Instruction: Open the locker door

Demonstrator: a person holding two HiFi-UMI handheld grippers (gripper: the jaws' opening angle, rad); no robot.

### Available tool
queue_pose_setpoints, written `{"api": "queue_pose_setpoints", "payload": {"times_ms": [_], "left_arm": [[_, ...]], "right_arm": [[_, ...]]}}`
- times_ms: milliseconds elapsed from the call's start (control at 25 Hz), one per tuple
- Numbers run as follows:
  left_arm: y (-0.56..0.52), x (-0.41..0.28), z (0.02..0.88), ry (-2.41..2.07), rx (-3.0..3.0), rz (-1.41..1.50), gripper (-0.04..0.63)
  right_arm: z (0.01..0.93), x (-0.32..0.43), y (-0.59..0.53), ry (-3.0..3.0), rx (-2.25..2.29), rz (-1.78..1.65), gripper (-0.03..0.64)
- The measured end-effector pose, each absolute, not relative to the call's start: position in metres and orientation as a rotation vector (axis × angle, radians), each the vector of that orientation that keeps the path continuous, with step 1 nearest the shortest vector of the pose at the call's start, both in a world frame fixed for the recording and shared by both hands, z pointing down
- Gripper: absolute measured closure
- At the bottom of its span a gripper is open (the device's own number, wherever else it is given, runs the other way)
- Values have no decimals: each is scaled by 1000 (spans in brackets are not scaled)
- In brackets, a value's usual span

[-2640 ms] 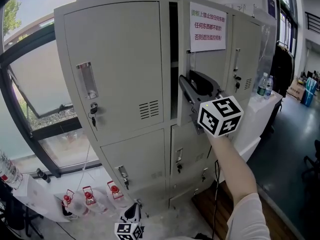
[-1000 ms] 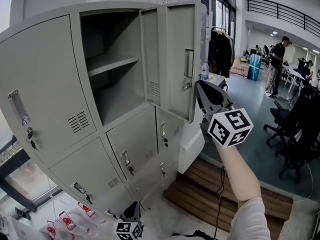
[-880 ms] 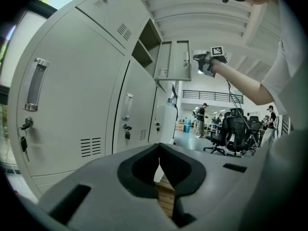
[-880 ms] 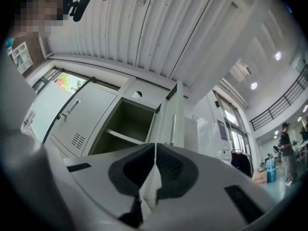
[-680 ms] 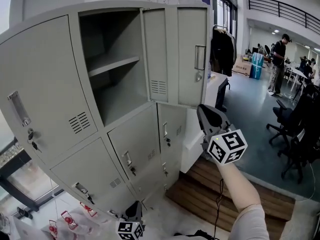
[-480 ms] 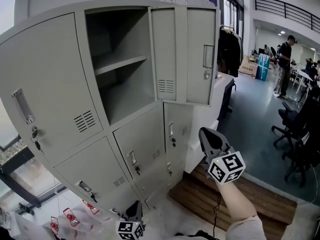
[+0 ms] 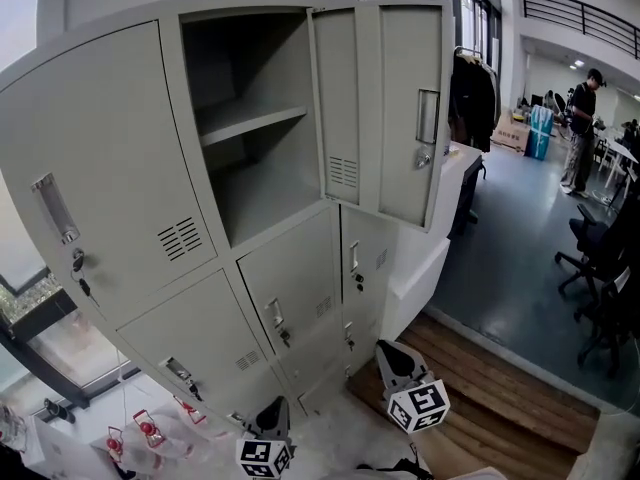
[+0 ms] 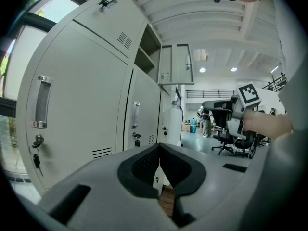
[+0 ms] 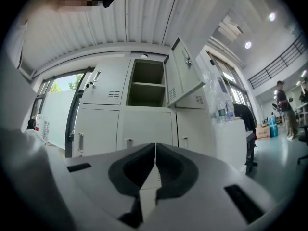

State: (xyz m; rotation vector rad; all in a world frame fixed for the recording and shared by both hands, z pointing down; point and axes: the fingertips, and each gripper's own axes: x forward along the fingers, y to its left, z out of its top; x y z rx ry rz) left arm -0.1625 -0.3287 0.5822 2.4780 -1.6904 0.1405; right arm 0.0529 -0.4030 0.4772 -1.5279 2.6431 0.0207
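two grippers sit low in the head view, each with its jaws pressed together on nothing. the right gripper (image 7: 388, 350) is well below the locker door (image 7: 385, 108), which stands swung wide open above it and is touched by neither gripper. up and to the left of that gripper is the bared compartment (image 7: 235, 183), crossed by one shelf (image 7: 245, 123). the left gripper (image 7: 275, 408) is just to the right gripper's left, near the foot of the lockers (image 7: 110, 168), with closed lower doors (image 7: 300, 278) ahead of and above it.
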Motion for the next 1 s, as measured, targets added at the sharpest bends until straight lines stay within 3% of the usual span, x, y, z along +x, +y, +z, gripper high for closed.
{"api": "queue_pose_setpoints", "payload": {"times_ms": [1000], "left_arm": [[-307, -172, 572, -1743, 2469, 85, 586]], "right_arm": [[558, 25, -348, 2729, -1560, -77, 603]]}}
